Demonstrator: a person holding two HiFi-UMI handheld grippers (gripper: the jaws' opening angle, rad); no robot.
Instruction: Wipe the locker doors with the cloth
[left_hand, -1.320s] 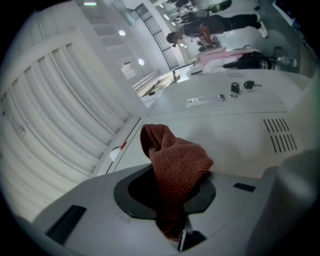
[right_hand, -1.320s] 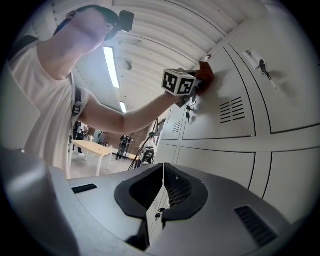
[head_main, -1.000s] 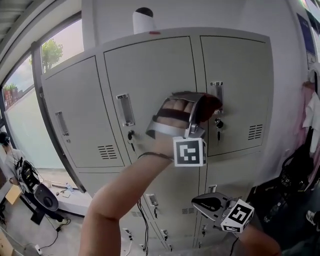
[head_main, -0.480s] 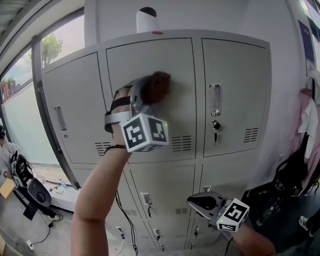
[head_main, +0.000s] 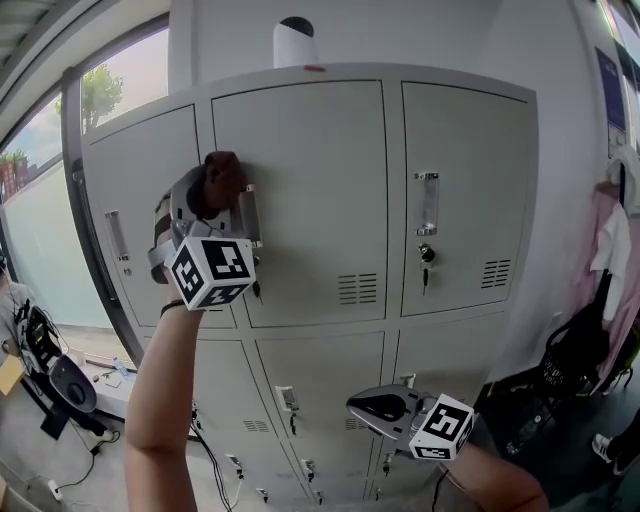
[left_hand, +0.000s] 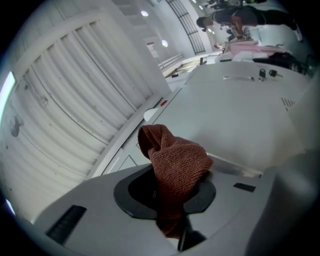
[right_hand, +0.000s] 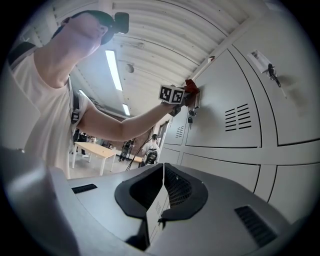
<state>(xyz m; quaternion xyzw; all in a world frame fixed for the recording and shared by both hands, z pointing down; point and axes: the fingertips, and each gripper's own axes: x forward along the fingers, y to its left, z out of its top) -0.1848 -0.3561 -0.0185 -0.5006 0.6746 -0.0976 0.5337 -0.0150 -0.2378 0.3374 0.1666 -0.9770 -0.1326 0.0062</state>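
1. Our left gripper (head_main: 214, 196) has its jaws clamped on the rust-brown knitted cloth (head_main: 222, 176), which bunches out beyond them.
2. The cloth sits at the left edge of the pale grey metal top-middle locker door (head_main: 320, 170), beside its handle (head_main: 249, 214).
3. Our right gripper (head_main: 384, 407) hangs well below that door, jaws closed together on nothing.

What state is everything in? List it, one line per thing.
left gripper: shut on the cloth
cloth: bunched, at the top middle door's handle
right gripper: shut, empty, held low
locker doors: all shut
key: in the top right door's lock
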